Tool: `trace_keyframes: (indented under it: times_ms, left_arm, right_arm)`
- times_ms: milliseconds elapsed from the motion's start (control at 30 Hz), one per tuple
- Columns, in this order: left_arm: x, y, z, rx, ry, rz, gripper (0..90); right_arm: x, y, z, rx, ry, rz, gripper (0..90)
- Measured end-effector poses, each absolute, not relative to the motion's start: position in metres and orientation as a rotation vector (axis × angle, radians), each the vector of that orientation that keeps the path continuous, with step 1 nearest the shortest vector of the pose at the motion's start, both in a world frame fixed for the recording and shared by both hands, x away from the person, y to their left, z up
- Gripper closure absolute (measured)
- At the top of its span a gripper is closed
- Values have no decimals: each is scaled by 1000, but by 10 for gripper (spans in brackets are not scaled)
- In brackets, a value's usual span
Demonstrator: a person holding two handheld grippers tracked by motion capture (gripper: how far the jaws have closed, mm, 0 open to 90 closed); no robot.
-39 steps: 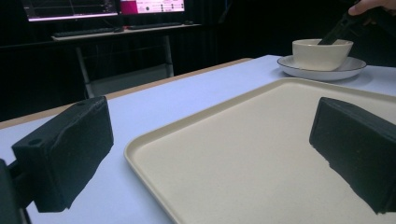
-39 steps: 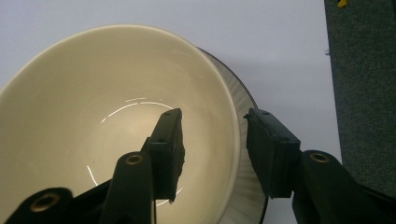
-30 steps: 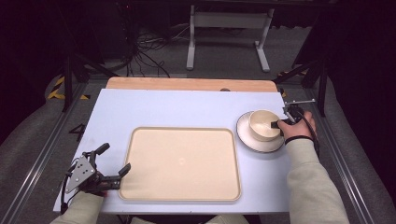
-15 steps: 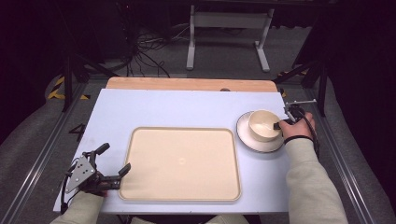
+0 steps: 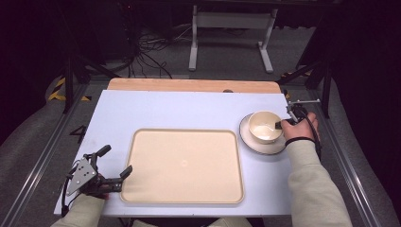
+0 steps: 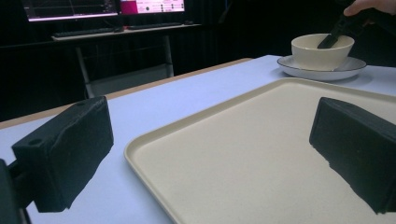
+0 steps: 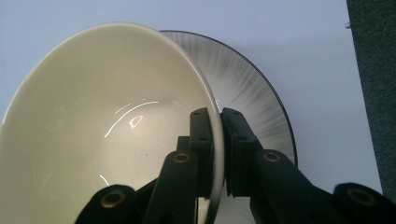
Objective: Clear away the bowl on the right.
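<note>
Right gripper view shows the right gripper [image 7: 218, 140] pinching the rim of the cream ceramic bowl [image 7: 107, 126], which sits on the grey-rimmed round plate [image 7: 252, 93] — nothing has shifted over the last second. Left gripper [image 5: 111, 163] waits wide open beside the beige plastic tray [image 5: 184, 165], well apart from that plate — a lift looks imminent.

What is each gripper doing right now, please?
Left gripper: open, holding nothing, jaws either side of the tray's near corner.
Right gripper: shut on the bowl's rim, bowl over the plate.
</note>
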State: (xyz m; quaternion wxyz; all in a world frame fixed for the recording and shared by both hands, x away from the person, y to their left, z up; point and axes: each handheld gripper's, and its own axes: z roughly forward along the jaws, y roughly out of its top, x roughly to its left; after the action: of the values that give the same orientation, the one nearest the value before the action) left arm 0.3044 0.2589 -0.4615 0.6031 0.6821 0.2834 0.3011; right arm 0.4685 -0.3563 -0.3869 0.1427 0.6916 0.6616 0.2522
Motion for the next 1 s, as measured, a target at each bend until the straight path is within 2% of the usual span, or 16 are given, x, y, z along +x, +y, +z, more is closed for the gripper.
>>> trace_keyframes:
  times_ms: [1000]
  left_arm:
    - [305,259,-462,1576,659,697,1]
  right_arm:
    - [454,-347,-339,1943,1954,795,830]
